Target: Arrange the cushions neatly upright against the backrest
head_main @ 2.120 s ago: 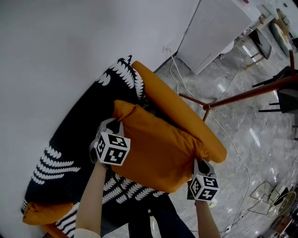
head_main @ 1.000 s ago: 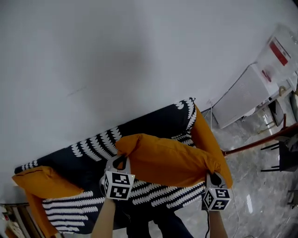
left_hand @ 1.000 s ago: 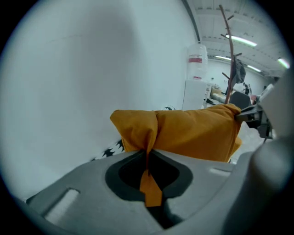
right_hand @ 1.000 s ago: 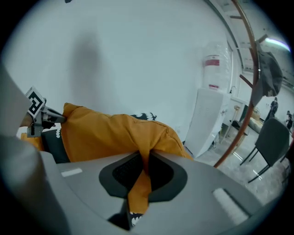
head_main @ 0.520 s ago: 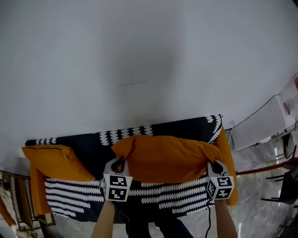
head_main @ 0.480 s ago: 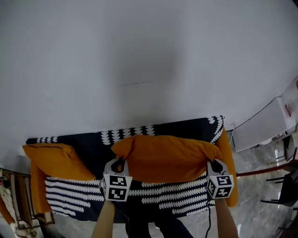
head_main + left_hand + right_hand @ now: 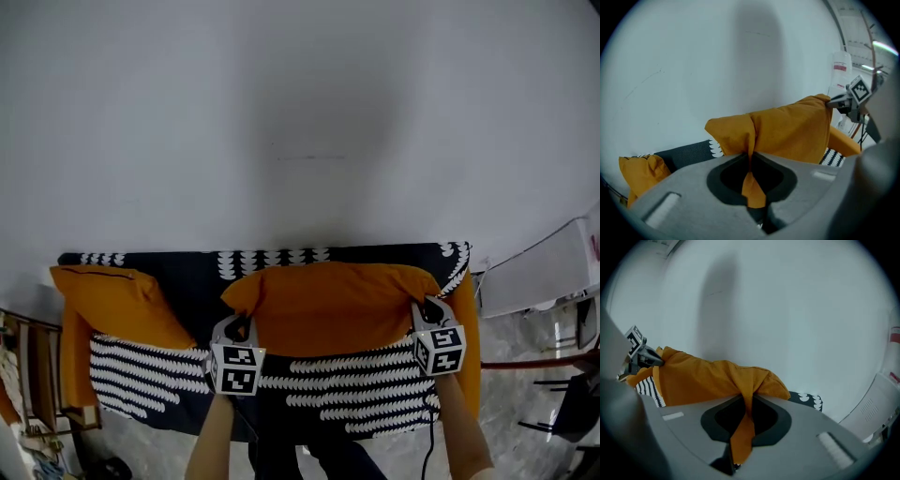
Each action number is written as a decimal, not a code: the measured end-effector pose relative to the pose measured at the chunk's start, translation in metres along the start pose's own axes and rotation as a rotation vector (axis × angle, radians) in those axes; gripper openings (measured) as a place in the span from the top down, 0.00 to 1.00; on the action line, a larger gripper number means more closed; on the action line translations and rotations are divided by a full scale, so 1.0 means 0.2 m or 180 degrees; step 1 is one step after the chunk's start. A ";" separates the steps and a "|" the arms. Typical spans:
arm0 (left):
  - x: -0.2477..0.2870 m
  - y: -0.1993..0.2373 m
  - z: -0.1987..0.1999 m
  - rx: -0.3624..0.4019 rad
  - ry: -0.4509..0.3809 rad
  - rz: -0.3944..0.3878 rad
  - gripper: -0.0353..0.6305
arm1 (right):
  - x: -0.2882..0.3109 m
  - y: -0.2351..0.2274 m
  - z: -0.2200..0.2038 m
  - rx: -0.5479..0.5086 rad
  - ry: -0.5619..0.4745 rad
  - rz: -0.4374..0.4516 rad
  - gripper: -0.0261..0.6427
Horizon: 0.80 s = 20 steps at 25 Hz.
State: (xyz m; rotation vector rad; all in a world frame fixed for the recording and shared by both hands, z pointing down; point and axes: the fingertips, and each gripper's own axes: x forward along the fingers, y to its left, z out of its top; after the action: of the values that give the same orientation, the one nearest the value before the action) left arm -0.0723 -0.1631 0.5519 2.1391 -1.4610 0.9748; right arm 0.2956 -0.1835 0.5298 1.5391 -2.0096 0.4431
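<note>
My left tongs (image 7: 751, 158) are clamped on a pinch of fabric at one top corner of the orange cushion (image 7: 333, 305). My right tongs (image 7: 747, 401) are clamped the same way on the other corner, so it hangs stretched between them in front of the sofa's backrest (image 7: 187, 274), toward the sofa's right end. I cannot tell whether it touches the backrest yet. To finish this well, I think I should keep both corners level and lower until the bottom edge sits on the sofa's seat (image 7: 356, 394). Then I should push the top back so the face lies flat on the backrest, and open both tongs together so it does not twist or slump. The second cushion (image 7: 117, 305) leans at the sofa's left end, and I'd leave a gap to match. Two seconds ago the sofa ran slantwise and the cushion hung bunched over its right arm. Now I face the sofa squarely, with the cushion spread wide and level.
</note>
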 end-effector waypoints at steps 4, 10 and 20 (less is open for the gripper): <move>0.10 0.04 -0.10 0.0003 0.0187 0.0105 0.91 | 0.12 0.00 -0.07 -0.0034 0.0129 0.0004 0.89; 0.18 0.04 -0.15 -0.0060 0.0171 0.0029 0.91 | 0.18 -0.02 -0.19 0.0131 0.0208 -0.0054 0.88; 0.15 0.10 -0.16 -0.0343 0.0152 0.0217 0.78 | 0.17 -0.08 -0.19 0.0234 0.0265 -0.0263 0.73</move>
State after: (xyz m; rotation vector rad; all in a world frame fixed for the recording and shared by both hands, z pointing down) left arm -0.0952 -0.1700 0.5936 1.9888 -1.5362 0.9417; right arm 0.3135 -0.1915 0.5794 1.6145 -1.8781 0.5442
